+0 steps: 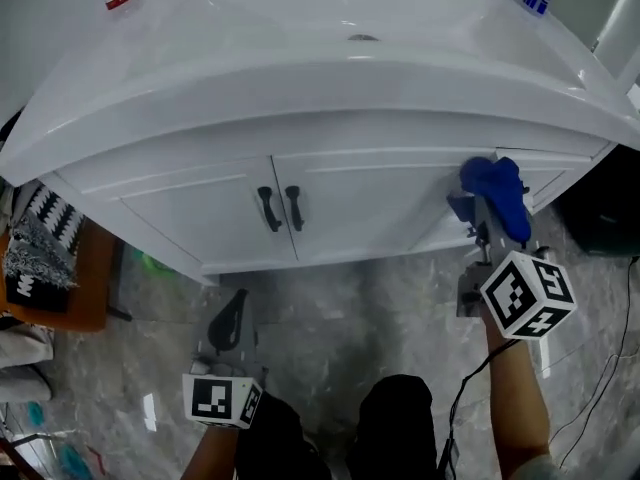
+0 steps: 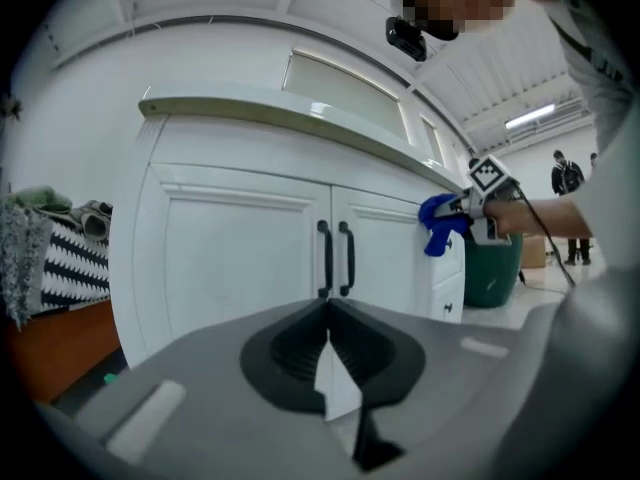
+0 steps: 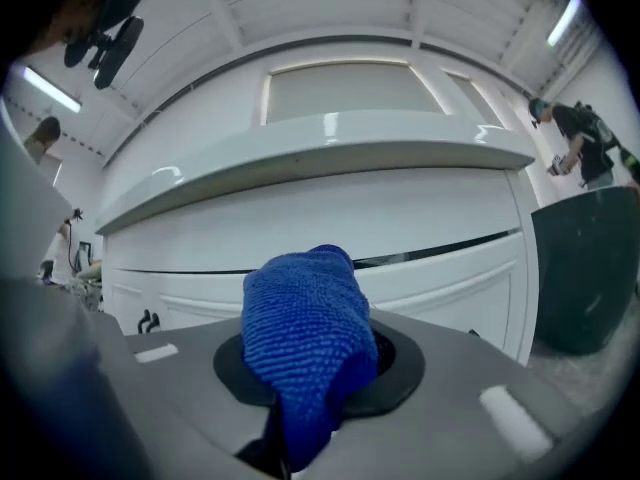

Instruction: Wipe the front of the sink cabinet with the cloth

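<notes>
R gripper [image 1: 480, 218] jaws clamped on crumpled blue microfibre cloth [image 1: 497, 190], held against white panelled sink cabinet front [image 1: 350, 203], upper right, well apart from twin black door handles [image 1: 280, 208]. L gripper [image 1: 232, 320] low over grey marbled floor tiles [image 1: 350, 308], jaws together, empty. Glossy white basin top [image 1: 300, 58] overhangs cabinet.

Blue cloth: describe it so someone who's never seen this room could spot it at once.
Start at the white sink cabinet that fills the head view, then go right of its two black door handles. There the right claw holds a bunched blue cloth at the cabinet front, the only soft, coloured thing against the white panels.
</notes>
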`<state>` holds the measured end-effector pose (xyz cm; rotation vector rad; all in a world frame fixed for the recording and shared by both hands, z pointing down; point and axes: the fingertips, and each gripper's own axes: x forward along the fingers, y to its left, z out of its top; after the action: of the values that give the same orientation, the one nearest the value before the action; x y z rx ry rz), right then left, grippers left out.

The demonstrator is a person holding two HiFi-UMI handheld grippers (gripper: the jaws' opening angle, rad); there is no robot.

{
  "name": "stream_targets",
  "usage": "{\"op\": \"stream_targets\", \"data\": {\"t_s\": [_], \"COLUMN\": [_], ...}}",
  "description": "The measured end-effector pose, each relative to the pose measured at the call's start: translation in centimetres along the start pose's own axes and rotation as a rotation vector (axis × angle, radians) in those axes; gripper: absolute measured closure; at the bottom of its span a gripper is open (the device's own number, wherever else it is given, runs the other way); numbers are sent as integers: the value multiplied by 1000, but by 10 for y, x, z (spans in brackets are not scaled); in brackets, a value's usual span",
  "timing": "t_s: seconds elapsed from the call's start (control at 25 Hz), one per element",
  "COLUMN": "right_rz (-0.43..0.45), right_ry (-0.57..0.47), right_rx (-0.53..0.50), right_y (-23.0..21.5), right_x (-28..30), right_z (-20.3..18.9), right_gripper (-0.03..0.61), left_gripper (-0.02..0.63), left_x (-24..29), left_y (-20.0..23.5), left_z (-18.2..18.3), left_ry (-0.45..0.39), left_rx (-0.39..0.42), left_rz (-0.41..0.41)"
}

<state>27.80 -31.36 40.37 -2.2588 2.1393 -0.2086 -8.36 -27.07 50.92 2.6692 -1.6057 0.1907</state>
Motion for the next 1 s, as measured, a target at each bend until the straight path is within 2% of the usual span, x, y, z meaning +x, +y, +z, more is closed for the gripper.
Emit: {"op": "stream_targets", "data": {"t_s": [0.24, 0.56, 0.72, 1.0], "right_rz": [-128, -281, -294, -252], "right_ry": [-105, -133, -130, -87], "right_rx": [-56, -34, -61, -65], "right_y": [0, 7, 19, 48], "right_x": [18, 19, 22, 24], "right_z": [2, -2, -6, -12], "right_gripper": [497, 509, 511, 509], "left_gripper": [603, 603, 603, 603], "left_x": [1, -30, -36, -49], "left_y": [23, 40, 37, 33], "left_z": [-45, -42, -43, -34], "left_ry": [-54, -50, -50, -70], "left_rx": [-22, -28, -7, -20], "left_rz": [58, 106, 115, 116]}}
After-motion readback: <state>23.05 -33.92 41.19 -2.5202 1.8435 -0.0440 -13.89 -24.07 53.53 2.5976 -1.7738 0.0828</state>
